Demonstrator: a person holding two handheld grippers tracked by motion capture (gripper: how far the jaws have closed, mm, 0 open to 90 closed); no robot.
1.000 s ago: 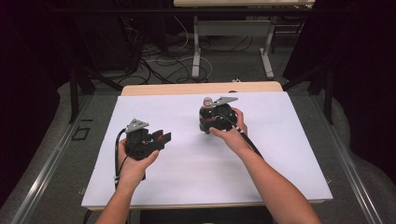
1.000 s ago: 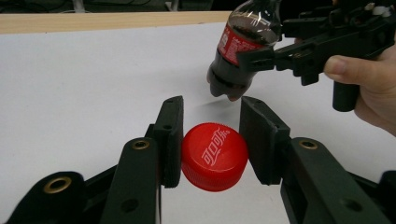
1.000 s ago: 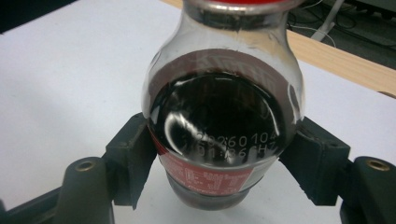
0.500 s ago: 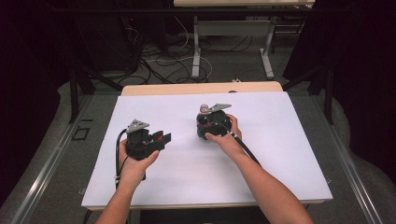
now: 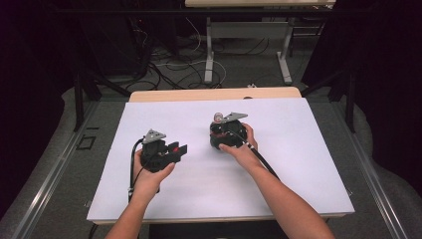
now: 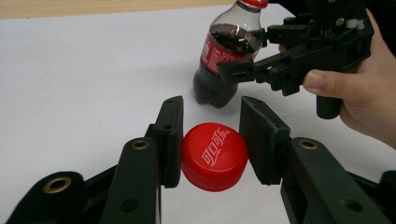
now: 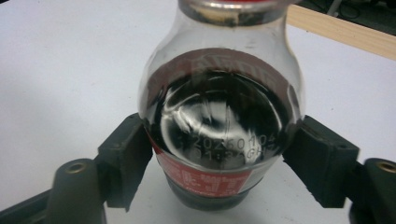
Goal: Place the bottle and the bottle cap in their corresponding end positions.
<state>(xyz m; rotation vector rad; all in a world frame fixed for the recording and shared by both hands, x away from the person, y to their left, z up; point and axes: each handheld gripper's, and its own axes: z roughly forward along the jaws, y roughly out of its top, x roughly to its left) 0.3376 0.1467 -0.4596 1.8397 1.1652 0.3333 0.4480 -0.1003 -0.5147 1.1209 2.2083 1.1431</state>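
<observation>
The cap (image 6: 214, 156) is bright red with white lettering; the bottle (image 6: 228, 58) is clear, holding dark brown drink under a red label with white print, and at 12 o'clock a red neck ring; both grippers are black; the table (image 5: 308, 149) white with a pale wooden edge

The left gripper (image 5: 180, 149) lies level, jaws clamped. The right gripper (image 5: 215, 133), jaws just opening, stands loosely spread beside the right hand (image 5: 242, 147).

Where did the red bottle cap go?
In the left gripper view, the round red plastic cap sits clamped in the left gripper, above the white table, near the dark cola bottle.
</observation>
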